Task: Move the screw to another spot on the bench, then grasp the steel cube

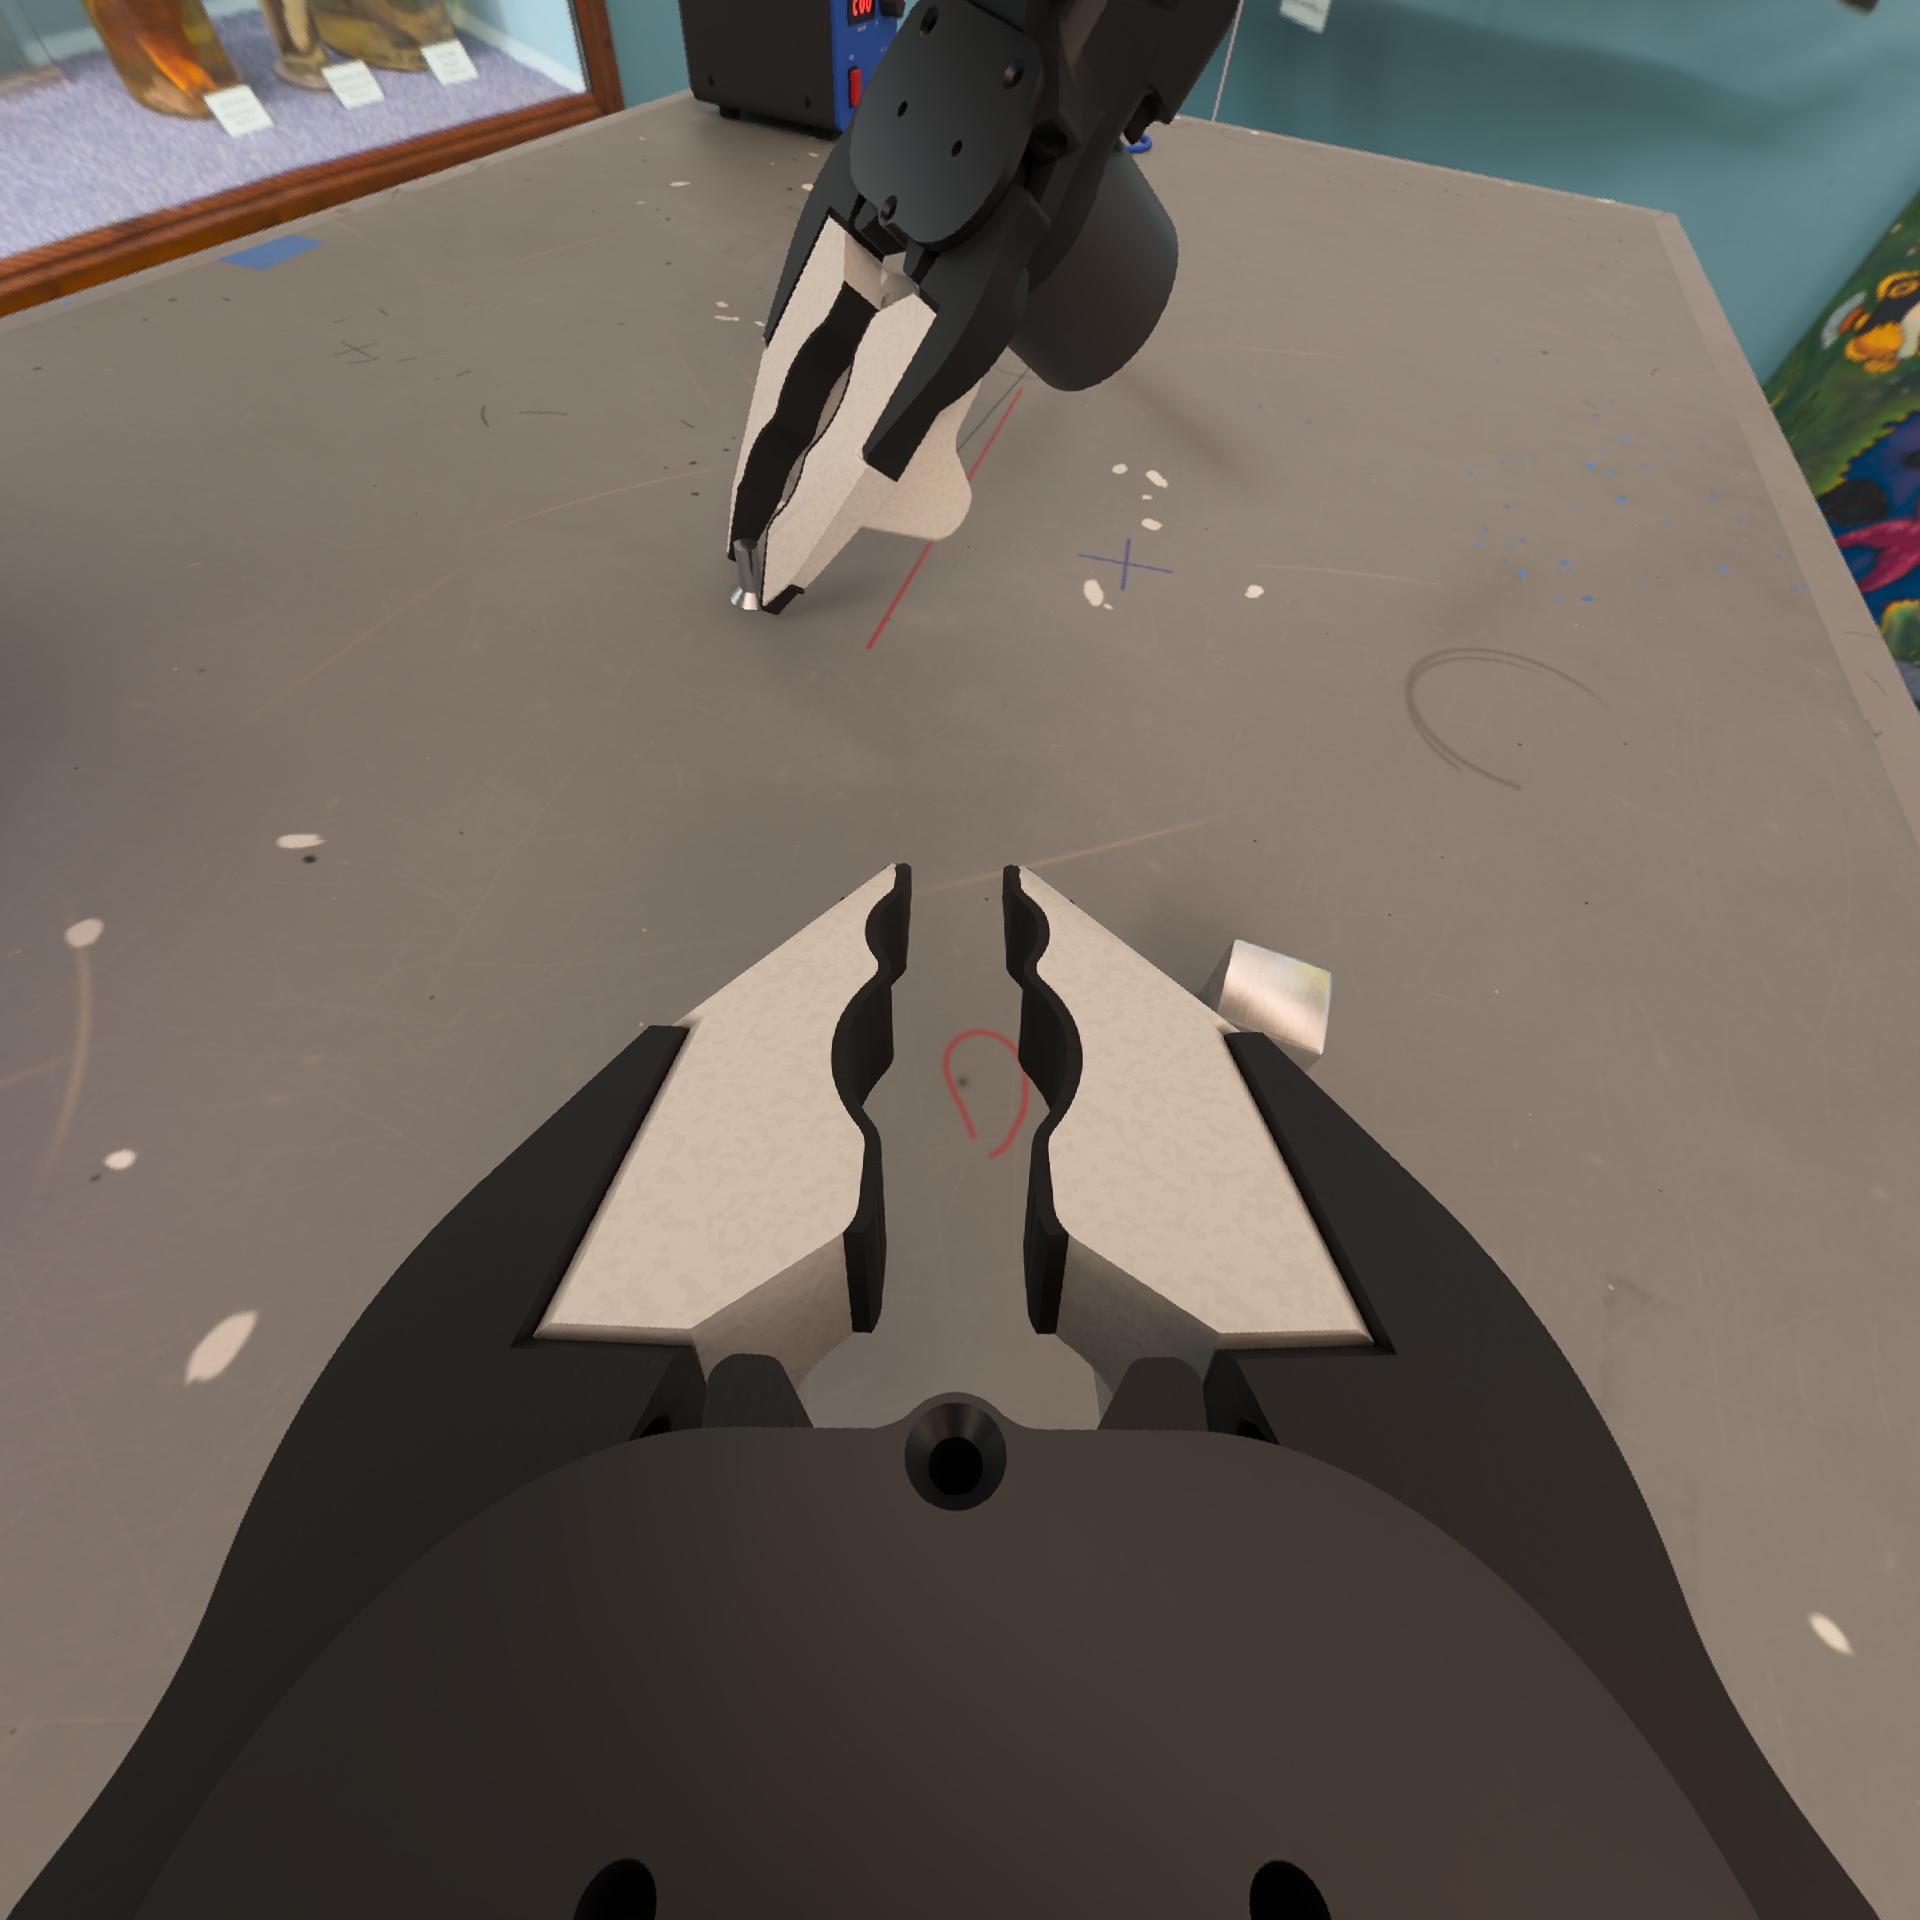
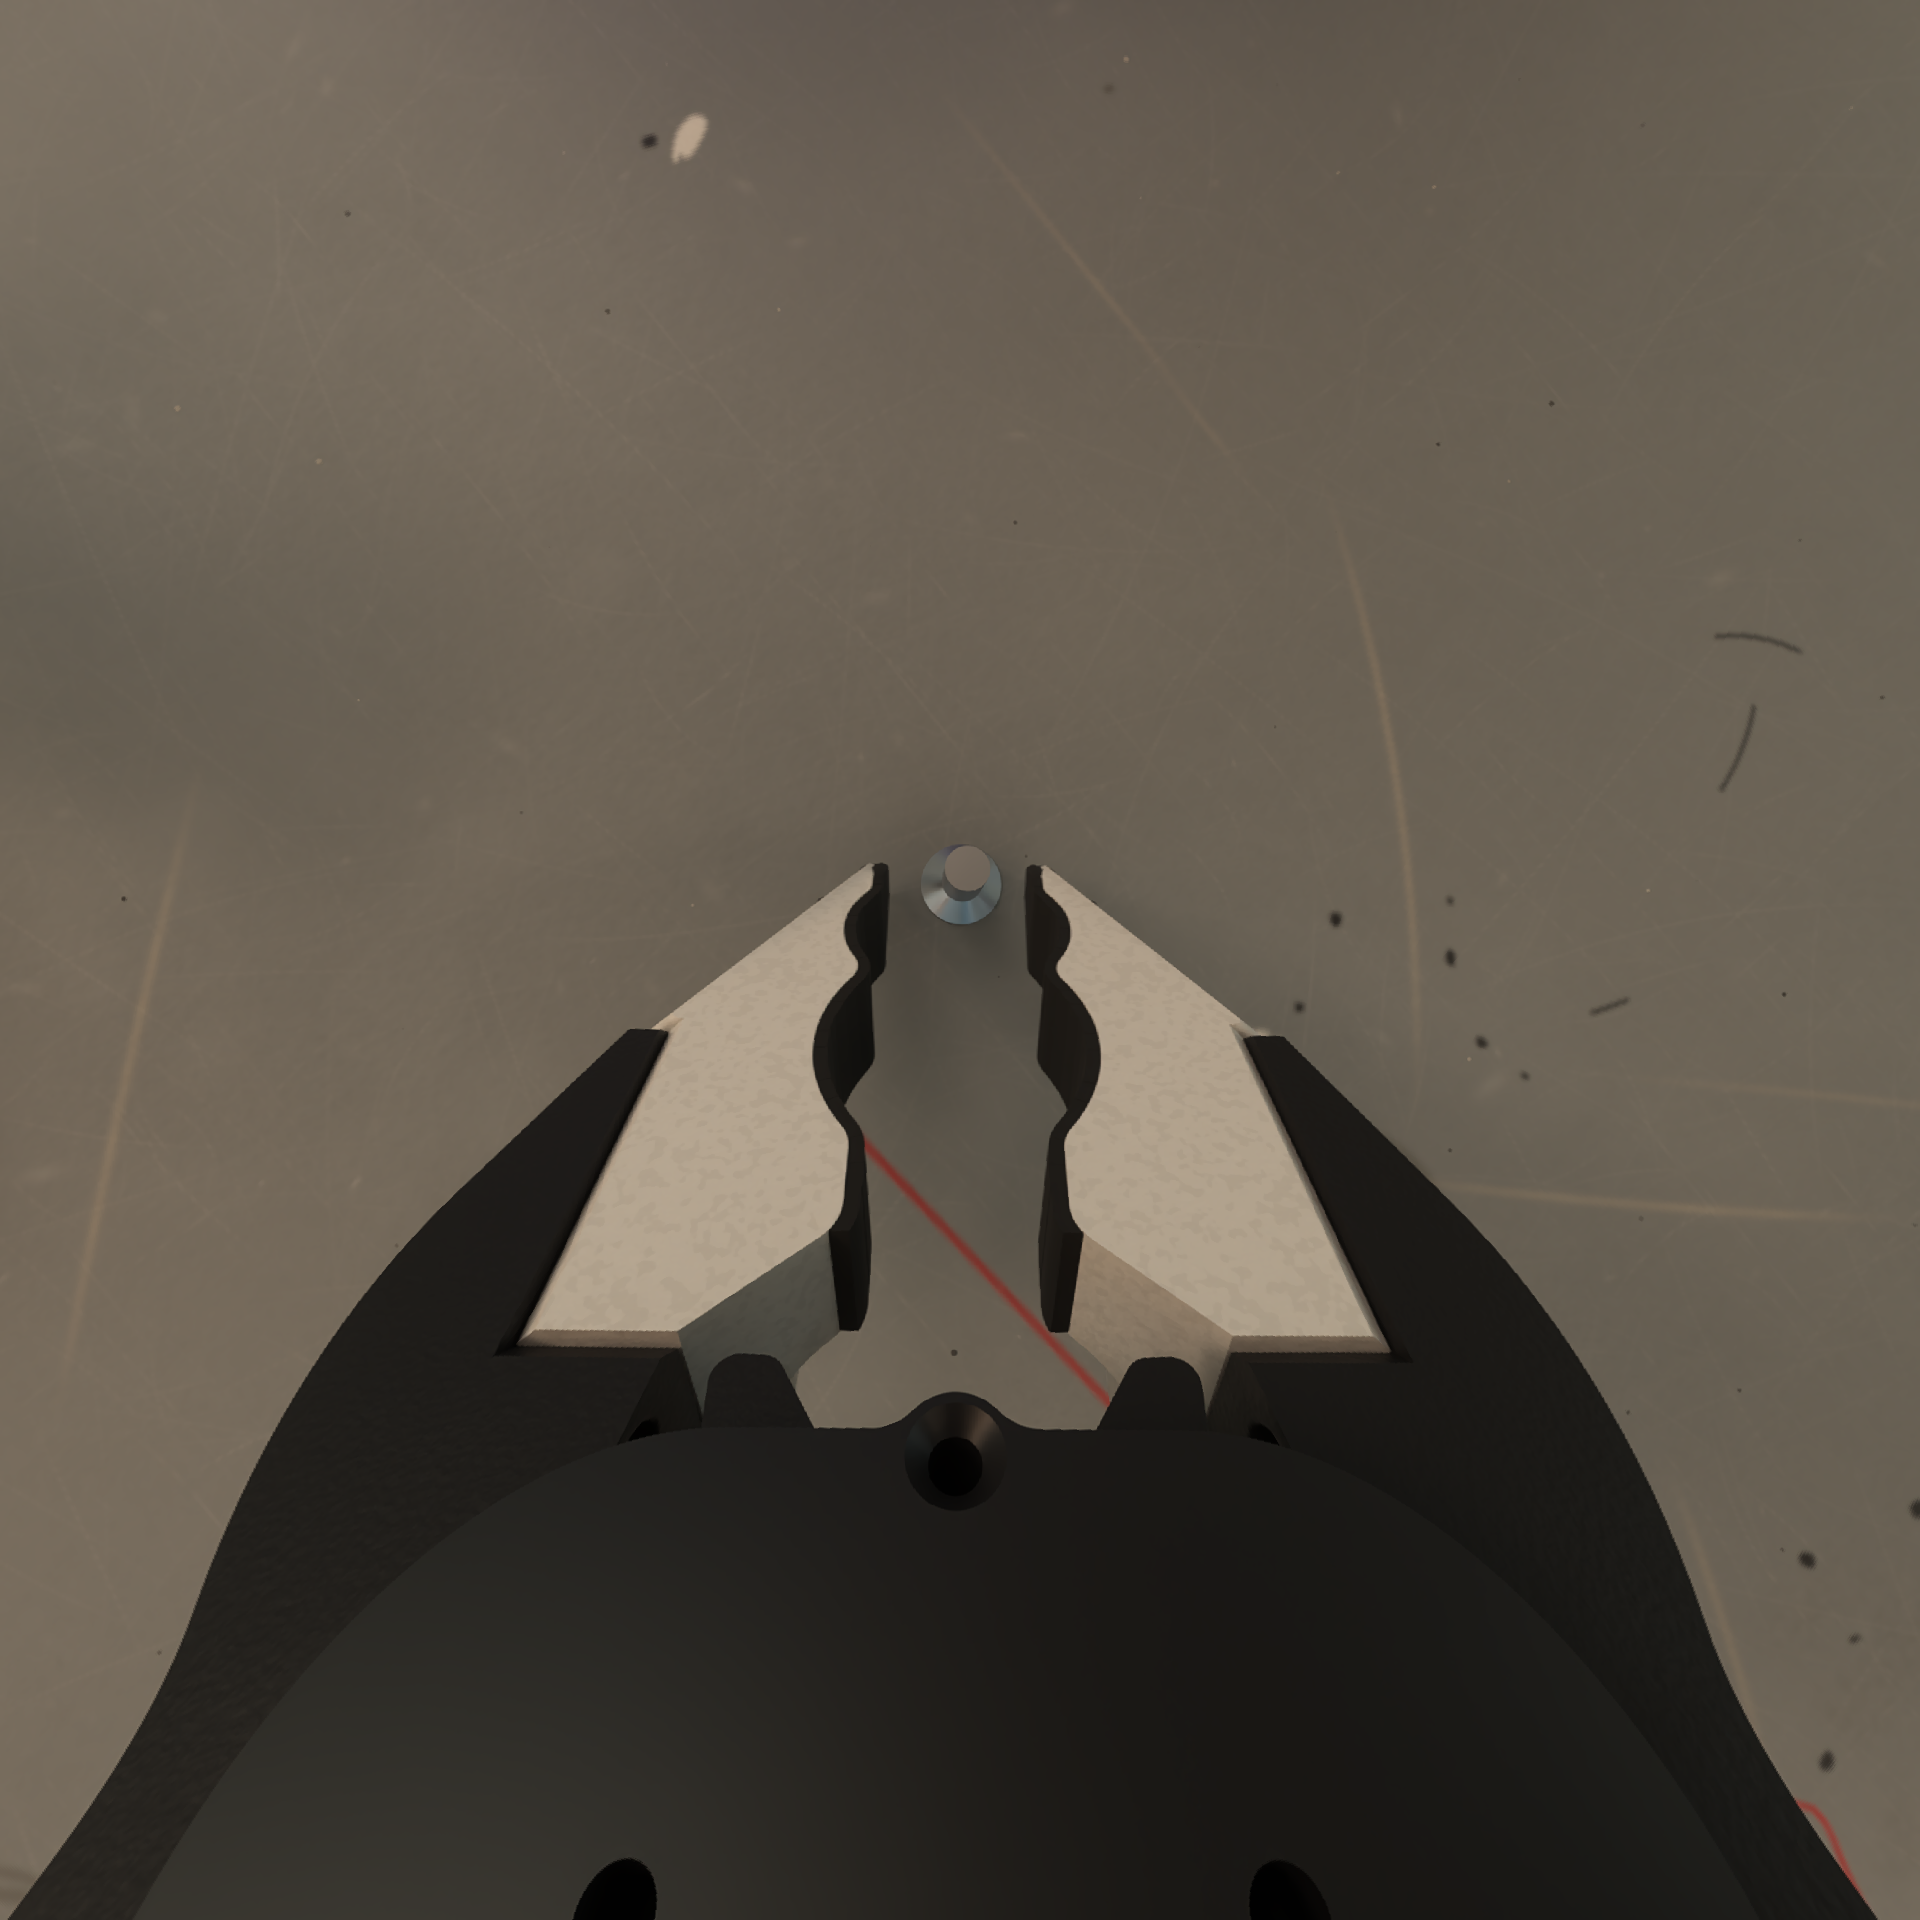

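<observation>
— Where does your right gripper (image 2: 957, 883) stand?

— It points steeply down at the grey worktop (image 2: 1039, 416), fingers spread, with the screw (image 2: 960, 884) in the gap between the tips. The screw stands on its wide head, shank up, and neither pad touches it in my right wrist view. (A thin red line (image 2: 987, 1273) crosses the worktop under the fingers.)

— And from the other side?

— My left wrist view shows that same right gripper (image 1: 758, 592) far ahead, tilted, tips at the worktop (image 1: 416, 623), the screw (image 1: 744, 582) right beside the nearer tip. From there I cannot tell whether they touch.

— Your left gripper (image 1: 956, 883)?

— Parted too, holding nothing, hovering low over the worktop above a red curl (image 1: 985, 1091) drawn on it. The steel cube (image 1: 1273, 997) sits just beside my right-hand finger, partly hidden behind it, well apart from the screw.

— Further out?

— Pale paint flecks, a blue cross mark (image 1: 1126, 564), a blue tape patch (image 1: 272, 250), and a dark box (image 1: 769, 62) at the far edge.
</observation>
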Motion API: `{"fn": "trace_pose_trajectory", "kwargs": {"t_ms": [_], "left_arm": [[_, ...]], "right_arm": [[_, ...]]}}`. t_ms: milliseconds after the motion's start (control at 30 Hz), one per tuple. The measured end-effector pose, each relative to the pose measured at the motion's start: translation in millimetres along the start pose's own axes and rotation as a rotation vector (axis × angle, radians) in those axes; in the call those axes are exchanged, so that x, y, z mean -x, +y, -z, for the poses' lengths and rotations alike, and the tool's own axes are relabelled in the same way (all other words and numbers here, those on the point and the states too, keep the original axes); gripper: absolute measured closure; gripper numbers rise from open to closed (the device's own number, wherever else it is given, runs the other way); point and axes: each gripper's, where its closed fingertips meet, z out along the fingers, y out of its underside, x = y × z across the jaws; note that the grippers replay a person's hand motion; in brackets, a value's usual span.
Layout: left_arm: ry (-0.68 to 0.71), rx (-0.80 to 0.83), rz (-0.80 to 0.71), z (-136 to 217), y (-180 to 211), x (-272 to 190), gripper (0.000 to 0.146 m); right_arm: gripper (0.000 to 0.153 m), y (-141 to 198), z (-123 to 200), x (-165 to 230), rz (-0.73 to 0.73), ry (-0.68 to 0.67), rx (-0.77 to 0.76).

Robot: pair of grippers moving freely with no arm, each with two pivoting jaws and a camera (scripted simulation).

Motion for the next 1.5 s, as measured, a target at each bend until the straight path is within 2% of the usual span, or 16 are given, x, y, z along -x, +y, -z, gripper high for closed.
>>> {"fn": "trace_pose_trajectory", "kwargs": {"t_ms": [133,267,333,500,667,800,867,1000,1100,1200,1300,1333,1433,1500], "left_arm": [[0.001,0.000,0.003,0.1,0.3,0.0,0.128],[0.001,0.001,0.005,0.0,0.7,0.2,0.115],[0.001,-0.001,0.005,0.2,0.5,0.0,0.109],[0.012,-0.007,0.002,0.3,-0.4,-2.3,0.108],[0.063,0.003,-0.028,-2.0,0.9,-14.1,0.106],[0.224,0.059,-0.075,-6.3,9.9,-45.0,0.103],[0.284,0.093,-0.107,-8.4,15.2,-58.2,0.099],[0.299,0.158,-0.195,-12.8,26.0,-69.9,0.091],[0.277,0.205,-0.240,-16.9,33.3,-71.8,0.091],[0.256,0.248,-0.270,-20.8,39.8,-71.8,0.092],[0.240,0.283,-0.304,-23.7,45.7,-72.0,0.092],[0.232,0.297,-0.318,-24.8,48.1,-71.9,0.095],[0.192,0.340,-0.374,-27.6,53.8,-71.2,0.118],[0.174,0.335,-0.405,-27.4,53.3,-71.3,0.118]], "right_arm": [[0.137,-0.2,-0.6,-0.7,-0.008,-0.011,-0.003],[0.145,-3.3,2.4,0.3,0.021,-0.002,-0.029],[0.145,-10.8,12.6,7.5,0.058,-0.026,-0.093],[0.145,-13.4,51.3,34.9,0.190,-0.045,-0.206],[0.145,18.0,84.1,103.6,0.315,-0.236,-0.203],[0.145,56.5,86.3,156.6,0.434,-0.350,-0.106],[0.145,68.5,83.0,169.7,0.450,-0.368,-0.076],[0.145,80.4,77.0,173.2,0.458,-0.345,-0.039],[0.144,83.2,75.4,175.2,0.461,-0.336,-0.036],[0.124,84.8,74.7,176.2,0.467,-0.320,-0.038],[0.122,85.9,75.2,175.2,0.445,-0.300,-0.045],[0.122,86.4,75.6,174.7,0.435,-0.293,-0.047],[0.122,87.3,76.3,173.9,0.399,-0.271,-0.049],[0.122,87.1,76.6,174.6,0.371,-0.258,-0.050]]}}
